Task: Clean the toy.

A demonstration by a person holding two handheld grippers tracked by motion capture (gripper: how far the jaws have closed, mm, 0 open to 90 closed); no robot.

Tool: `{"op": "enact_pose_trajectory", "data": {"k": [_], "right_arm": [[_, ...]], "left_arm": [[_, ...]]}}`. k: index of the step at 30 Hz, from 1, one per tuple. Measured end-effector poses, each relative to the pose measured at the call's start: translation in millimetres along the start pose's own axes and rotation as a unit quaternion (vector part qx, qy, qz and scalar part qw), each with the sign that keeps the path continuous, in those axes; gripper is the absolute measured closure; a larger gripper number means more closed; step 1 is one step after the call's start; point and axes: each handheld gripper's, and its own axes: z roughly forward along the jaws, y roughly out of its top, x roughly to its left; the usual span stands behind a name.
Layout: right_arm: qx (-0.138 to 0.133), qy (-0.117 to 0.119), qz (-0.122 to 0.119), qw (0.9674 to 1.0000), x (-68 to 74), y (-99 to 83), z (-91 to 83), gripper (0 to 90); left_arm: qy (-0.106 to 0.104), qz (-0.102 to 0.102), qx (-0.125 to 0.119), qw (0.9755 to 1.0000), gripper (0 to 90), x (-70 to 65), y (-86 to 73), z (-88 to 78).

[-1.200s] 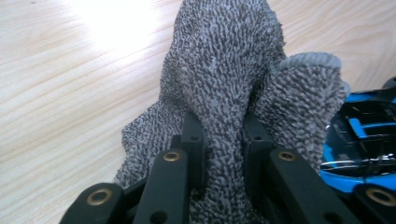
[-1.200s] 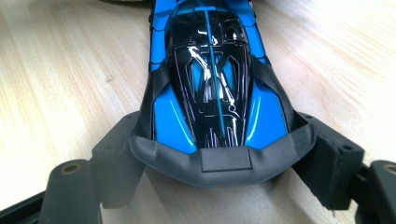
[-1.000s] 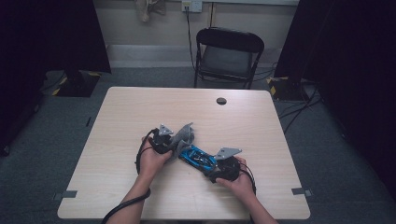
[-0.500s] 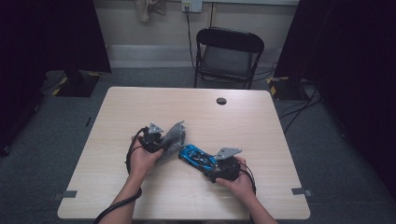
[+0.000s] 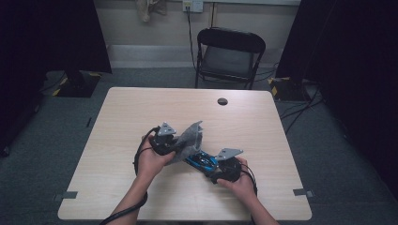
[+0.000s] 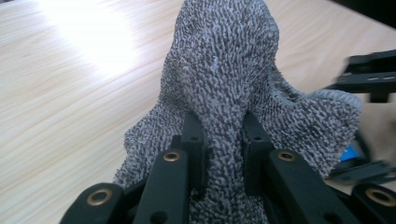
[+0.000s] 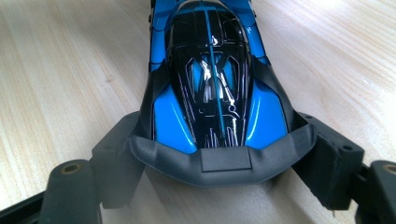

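Observation:
A grey knitted cloth (image 6: pixel 224 60) stands bunched up between the black jaws of my left gripper (image 6: pixel 223 126), which is shut on it. In the high view the left gripper (image 5: pixel 180 145) holds the cloth (image 5: pixel 191 137) just above the table's middle, next to the nose of a blue and black toy car (image 5: pixel 202 161). My right gripper (image 7: pixel 219 140) is shut on the car (image 7: pixel 210 70) across its near end, and the car rests on the wooden table (image 7: pixel 70 70). I cannot tell whether the cloth touches the car.
A small black round object (image 5: pixel 222 101) lies near the table's far edge. Beyond that edge stands a black folding chair (image 5: pixel 230 51). Bare tabletop (image 5: pixel 117 117) stretches to the left, the right and the far side of the hands.
My left gripper has risen with the cloth, swinging left and back. The right gripper and the car have stayed in place.

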Motion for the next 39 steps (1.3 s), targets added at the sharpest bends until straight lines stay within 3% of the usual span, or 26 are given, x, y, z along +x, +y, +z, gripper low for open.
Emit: {"op": "enact_pose_trajectory", "data": {"k": [5,11,19,24,39], "right_arm": [[0.0,0.0,0.0,1.0,0.0,0.0,0.0,23.9],[0.001,0.0,0.0,1.0,0.0,0.0,-0.1,23.9],[0.001,0.0,0.0,1.0,0.0,0.2,0.0,23.9],[0.001,0.0,0.0,1.0,0.0,0.3,0.1,23.9],[0.0,-0.001,0.0,1.0,-0.4,0.4,0.4,23.9]], "left_arm": [[-0.027,0.012,-0.005,0.9996,76.0,-22.8,6.1,5.4],[-0.051,0.025,0.006,0.9984,76.0,-45.0,5.4,18.3],[-0.077,0.035,0.021,0.9962,76.0,-61.8,3.7,30.8],[-0.088,0.047,0.031,0.9945,75.9,-71.5,-6.4,44.1],[-0.07,0.062,0.035,0.995,75.7,-77.4,-7.5,47.5]]}}
